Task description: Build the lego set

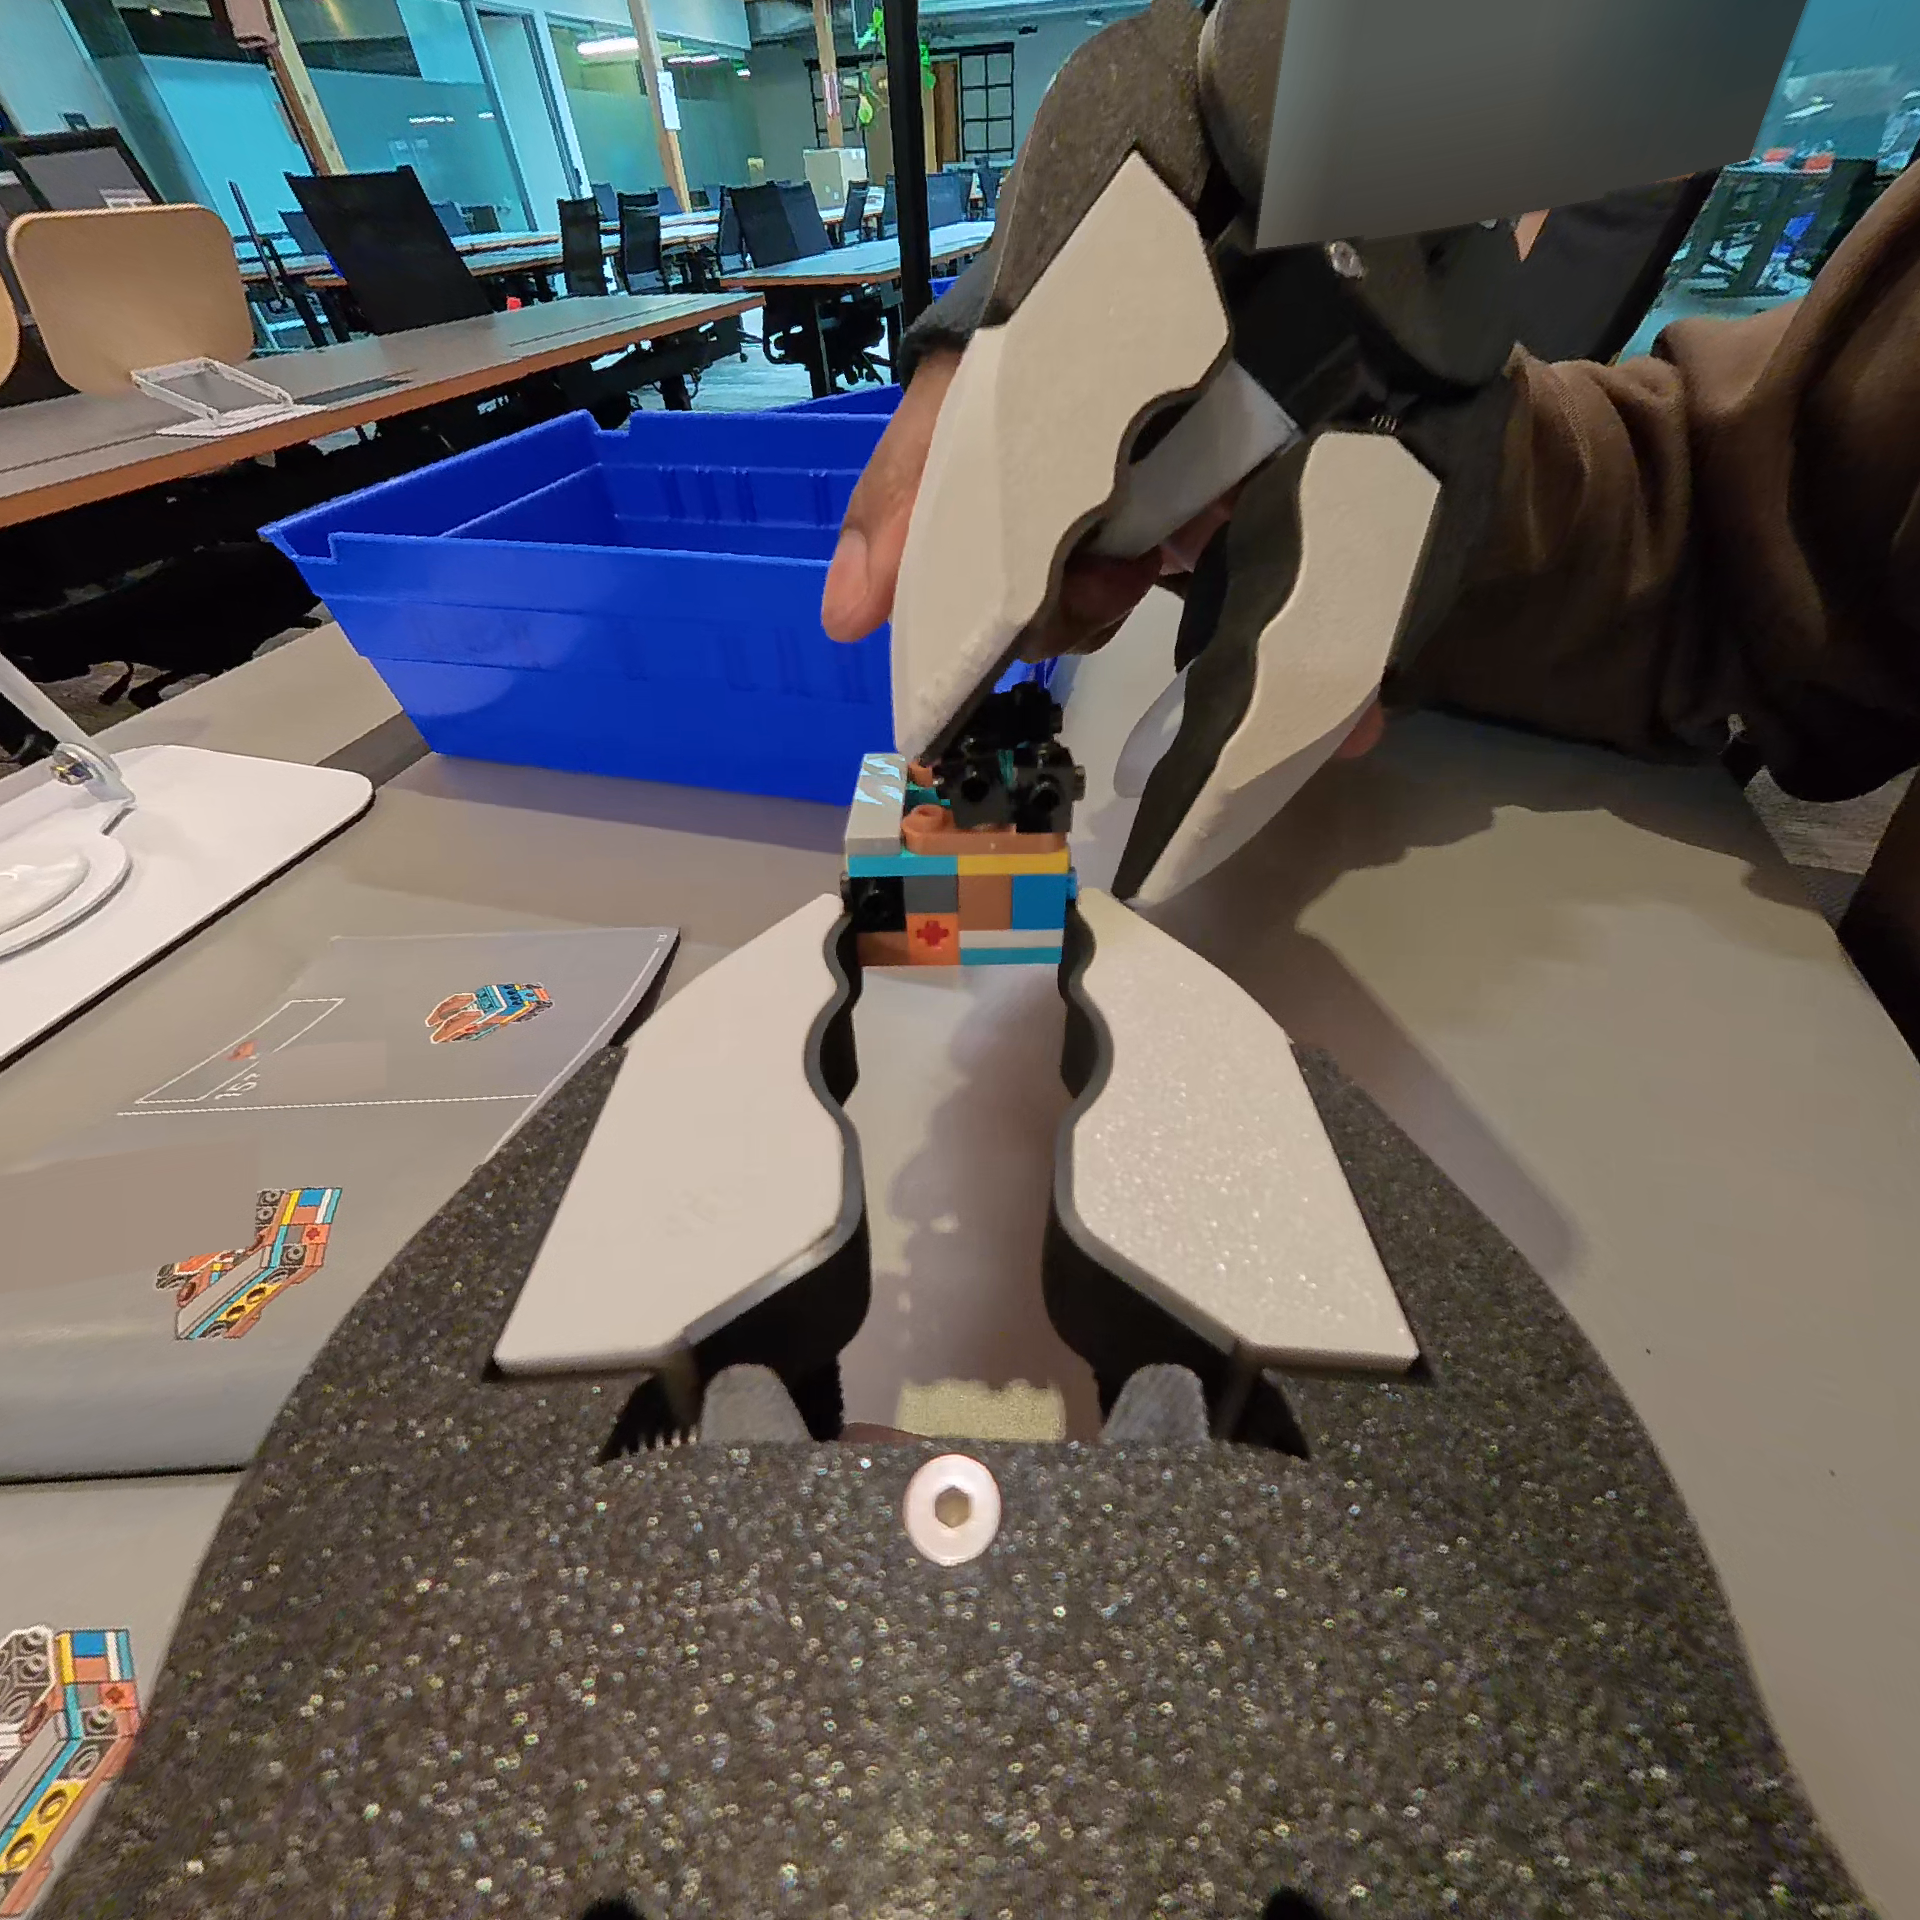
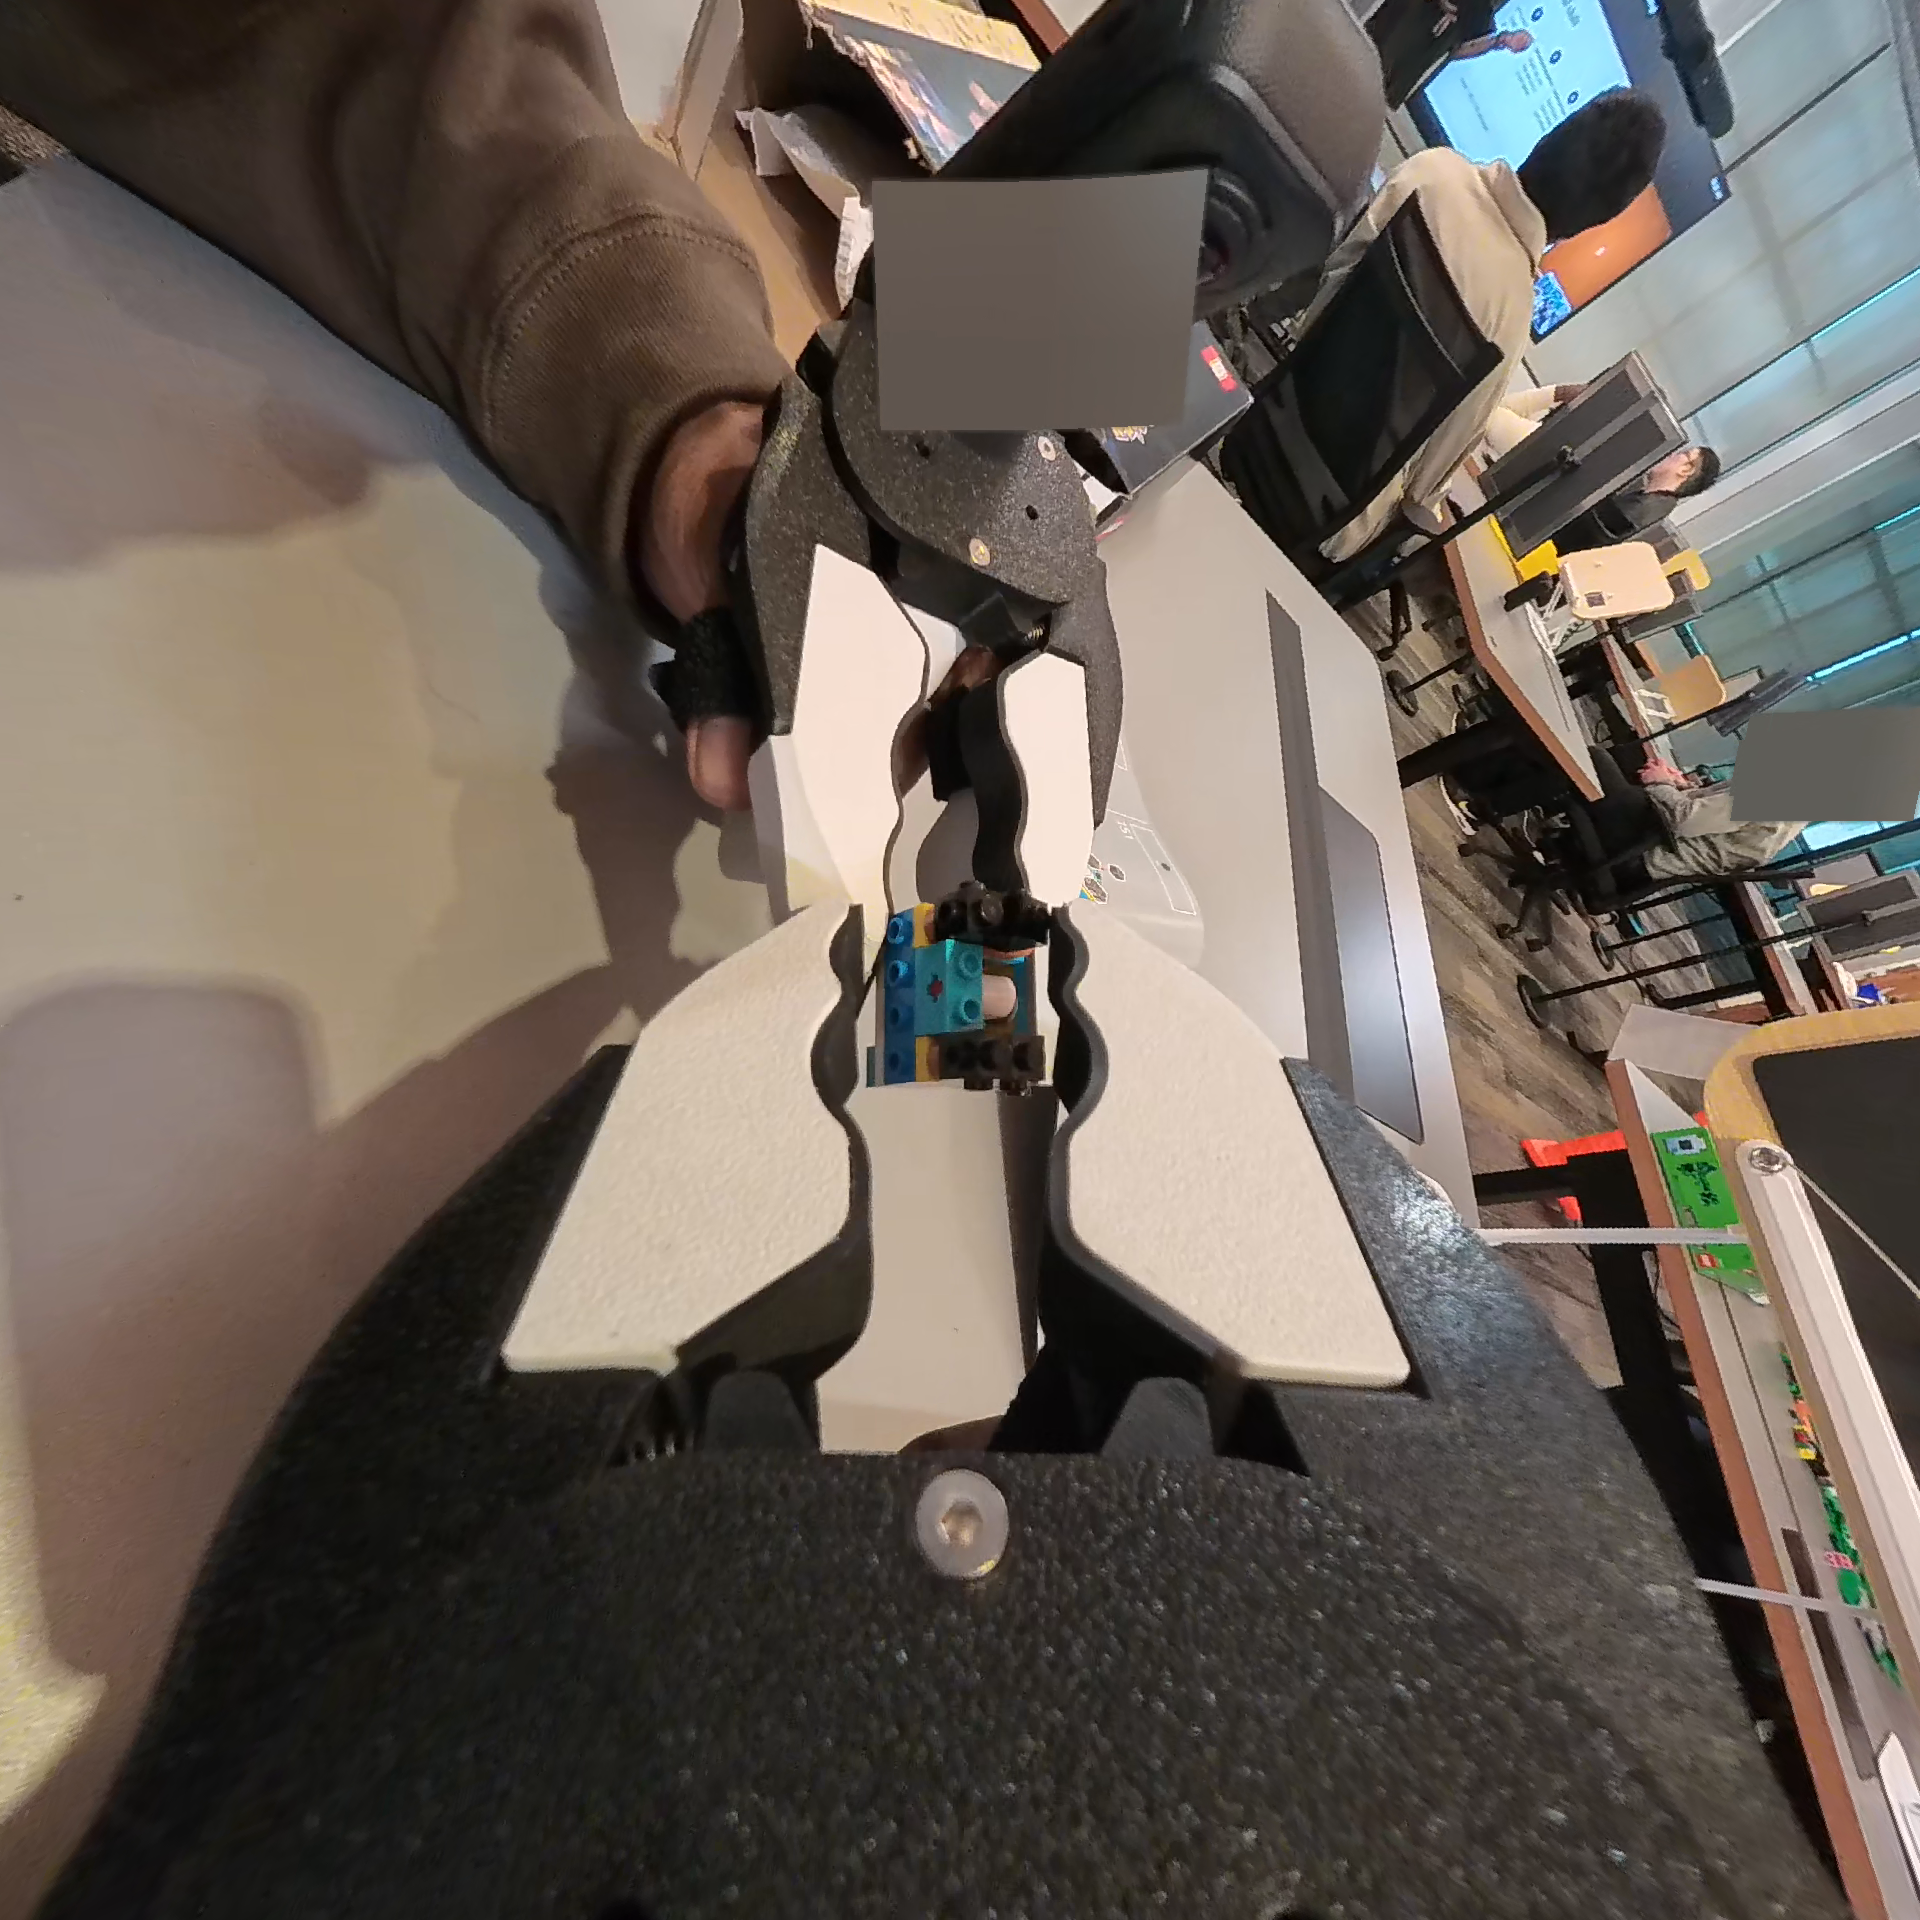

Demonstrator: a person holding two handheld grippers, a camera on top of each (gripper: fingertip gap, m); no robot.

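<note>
Left gripper (image 1: 961, 935): pinching the lego build (image 1: 958, 894) between its fingertips, holding it just above the grey table (image 1: 1507, 1091). Right gripper (image 1: 1023, 821): coming down from above (fingers parted a little), one fingertip (image 1: 935, 717) touching the black studded pieces (image 1: 1013, 769) on top of the build, the other standing just beside it. In the right wrist view, the build (image 2: 951, 997) sitting between both pairs of fingers. Lying to the left: instruction sheet (image 1: 416, 1039); blue bin (image 1: 623, 582) standing behind.

Blue bin (image 1: 623, 613) sits on the grey table (image 1: 1455, 1039), white stand base (image 1: 187, 831) off left, office chairs (image 1: 384, 249) behind.
</note>
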